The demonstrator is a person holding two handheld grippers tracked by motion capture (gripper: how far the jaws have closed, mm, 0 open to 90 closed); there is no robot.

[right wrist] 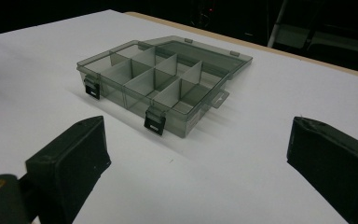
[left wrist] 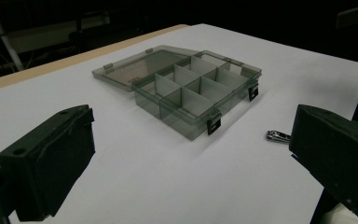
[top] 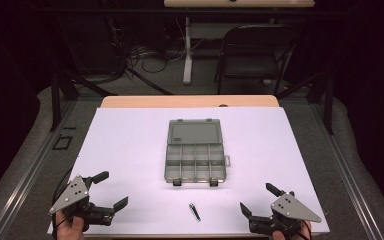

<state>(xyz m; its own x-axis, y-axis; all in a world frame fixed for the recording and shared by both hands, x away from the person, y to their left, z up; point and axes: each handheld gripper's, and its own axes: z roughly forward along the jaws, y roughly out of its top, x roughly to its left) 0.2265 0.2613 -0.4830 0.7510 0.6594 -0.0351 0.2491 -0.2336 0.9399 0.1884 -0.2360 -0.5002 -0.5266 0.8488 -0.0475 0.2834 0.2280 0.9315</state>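
Observation:
A smoky clear plastic organiser box [top: 196,157] lies open in the middle of the white table sheet, its lid flat toward the far side and its divided compartments bare [left wrist: 196,88] [right wrist: 161,77]. A small metal nail clipper [top: 194,212] lies near the front edge, also seen in the left gripper view [left wrist: 277,136]. My left gripper [top: 110,190] rests at the front left, jaws wide apart with nothing between them [left wrist: 186,168]. My right gripper [top: 260,198] sits at the front right, likewise open and holding nothing [right wrist: 196,163].
The white sheet [top: 130,145] covers a wooden table whose far edge [top: 190,101] shows. Beyond it stand a folding chair [top: 255,50], a desk leg [top: 187,50] and tangled cables on the floor. Metal rails [top: 30,160] flank the table.

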